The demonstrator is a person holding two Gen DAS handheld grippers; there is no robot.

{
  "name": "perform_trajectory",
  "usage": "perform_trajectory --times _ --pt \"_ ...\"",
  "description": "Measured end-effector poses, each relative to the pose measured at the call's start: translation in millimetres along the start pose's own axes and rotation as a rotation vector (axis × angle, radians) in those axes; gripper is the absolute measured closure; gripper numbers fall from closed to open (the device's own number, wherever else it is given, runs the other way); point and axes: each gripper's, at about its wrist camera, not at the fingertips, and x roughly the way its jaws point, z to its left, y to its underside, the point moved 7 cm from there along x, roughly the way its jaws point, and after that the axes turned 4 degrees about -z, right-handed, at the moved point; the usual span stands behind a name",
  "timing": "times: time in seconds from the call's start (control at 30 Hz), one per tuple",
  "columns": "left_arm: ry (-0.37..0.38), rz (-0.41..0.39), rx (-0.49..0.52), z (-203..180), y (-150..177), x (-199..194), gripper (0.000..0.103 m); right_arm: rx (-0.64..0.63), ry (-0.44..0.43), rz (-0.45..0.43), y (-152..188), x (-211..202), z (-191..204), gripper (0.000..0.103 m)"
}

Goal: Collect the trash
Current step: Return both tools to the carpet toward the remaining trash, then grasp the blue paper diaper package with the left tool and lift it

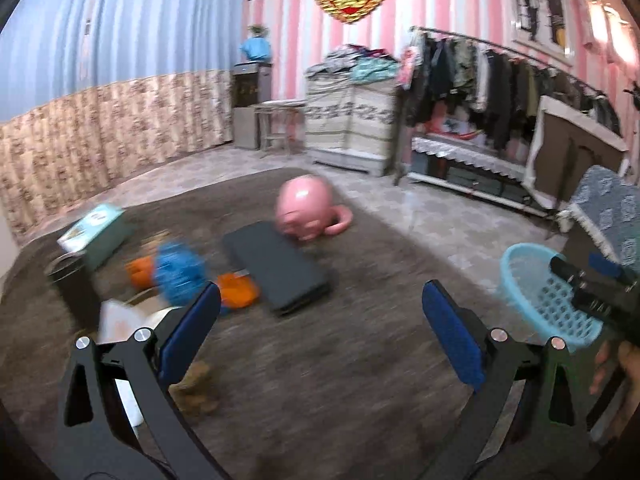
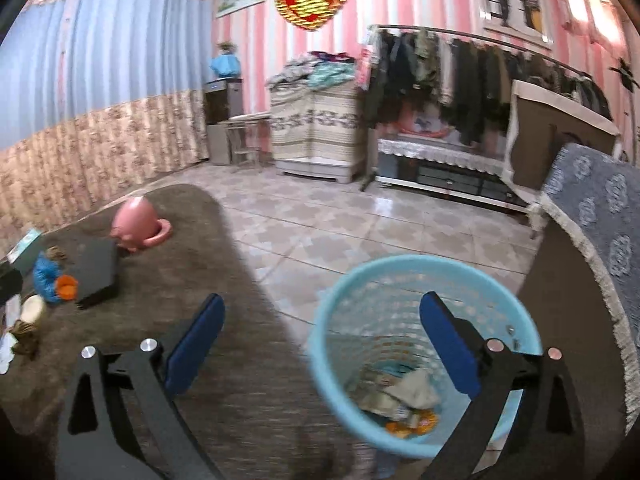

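A light blue mesh trash basket [image 2: 332, 320] stands on the tiled floor by the table's right edge, with crumpled wrappers [image 2: 404, 400] at its bottom. It also shows in the left wrist view [image 1: 520, 264]. My right gripper [image 2: 320, 320] is open and empty above the basket's left rim. My left gripper [image 1: 320, 308] is open and empty above the brown table cover [image 1: 340, 380]. Left of it lie a blue crumpled bag [image 1: 178, 276], orange pieces [image 1: 238, 290], a brown scrap [image 1: 196, 386] and white paper [image 1: 116, 318].
A black flat case [image 1: 276, 266], a pink mug on its side [image 1: 304, 208], a teal box [image 1: 98, 232] and a dark metal cup [image 1: 68, 280] are on the table. A chair with a blue patterned cover [image 2: 600, 216] stands right of the basket. Wardrobe and clothes rack line the far wall.
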Motion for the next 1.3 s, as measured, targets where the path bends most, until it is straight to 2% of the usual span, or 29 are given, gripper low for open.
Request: perform_trajectory --times 0.27,0.47,0.57,0.7,0.83,1.0,1.2,1.3 --pt "-0.094 0.071 -0.113 98.1 32.4 -18.6 0.006 -0.069 -0.088 -0.012 -4.1 -8.0 63.6 0.007" --pt "-0.174 0.141 -0.133 150.5 65.2 -17.9 0.006 -0.072 -0.146 -0.003 -8.0 -5.0 100.0 0.007" --pt "-0.189 0.184 -0.148 165.3 81.6 -13.7 0.006 -0.091 -0.172 0.007 -1.1 -0.2 118.9 0.007" --pt "-0.170 0.242 -0.178 172.6 97.0 -3.2 0.007 -0.149 -0.177 0.023 13.3 5.5 137.5 0.007" --pt "-0.151 0.289 -0.200 174.9 106.1 7.4 0.016 -0.151 -0.176 0.040 27.3 7.9 138.0 0.007" --pt "-0.134 0.299 -0.217 174.8 109.5 9.1 0.022 -0.151 -0.177 0.069 40.7 11.6 139.9 0.007" --pt "-0.136 0.296 -0.192 168.3 109.6 7.8 0.039 -0.190 -0.198 0.073 49.1 10.0 155.5 0.007" --pt "-0.136 0.300 -0.177 167.3 111.5 6.0 0.043 -0.202 -0.216 0.079 52.3 8.0 161.5 0.007"
